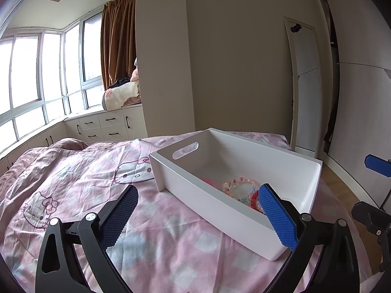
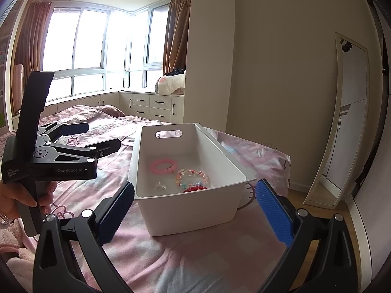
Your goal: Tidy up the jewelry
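2 open tools (image 2: 194, 216) flanking bin (image 2: 188, 210), bracelets (image 2: 191, 178) inside (untouched)

Both wrist cams are sitting low over the bed (image 1: 73, 171), looking forward past their own fingers. The left one is facing the white bin (image 1: 234, 210) from its long side, pretty close; the right one is facing its short end (image 2: 190, 210). Both are catching the bin, window (image 2: 80, 36) and mirror (image 1: 303, 85).
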Demonstrator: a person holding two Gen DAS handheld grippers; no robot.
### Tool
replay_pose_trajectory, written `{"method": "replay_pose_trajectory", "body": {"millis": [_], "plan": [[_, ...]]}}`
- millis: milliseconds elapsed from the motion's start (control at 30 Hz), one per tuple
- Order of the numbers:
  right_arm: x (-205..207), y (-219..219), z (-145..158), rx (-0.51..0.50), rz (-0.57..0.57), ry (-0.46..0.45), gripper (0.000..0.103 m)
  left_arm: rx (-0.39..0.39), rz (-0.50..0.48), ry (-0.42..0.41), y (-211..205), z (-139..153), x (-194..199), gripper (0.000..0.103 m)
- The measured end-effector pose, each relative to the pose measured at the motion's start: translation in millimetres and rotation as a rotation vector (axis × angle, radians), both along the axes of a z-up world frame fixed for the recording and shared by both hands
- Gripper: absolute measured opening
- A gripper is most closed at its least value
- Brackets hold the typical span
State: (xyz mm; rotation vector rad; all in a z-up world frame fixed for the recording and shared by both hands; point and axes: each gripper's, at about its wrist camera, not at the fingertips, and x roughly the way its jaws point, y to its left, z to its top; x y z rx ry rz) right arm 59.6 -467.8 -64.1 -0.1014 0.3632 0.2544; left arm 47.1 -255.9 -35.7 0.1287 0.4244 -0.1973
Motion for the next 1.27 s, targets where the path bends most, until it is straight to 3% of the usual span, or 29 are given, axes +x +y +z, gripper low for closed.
{"method": "replay_pose_trajectory", "body": {"millis": [1267], "plan": [[3.2, 1.7, -4.2, -0.008, -0.004, 0.019, 0.098, 0.039, 0.024, -0.064, -7.1, 5.5, -6.2, 0.1]]}}
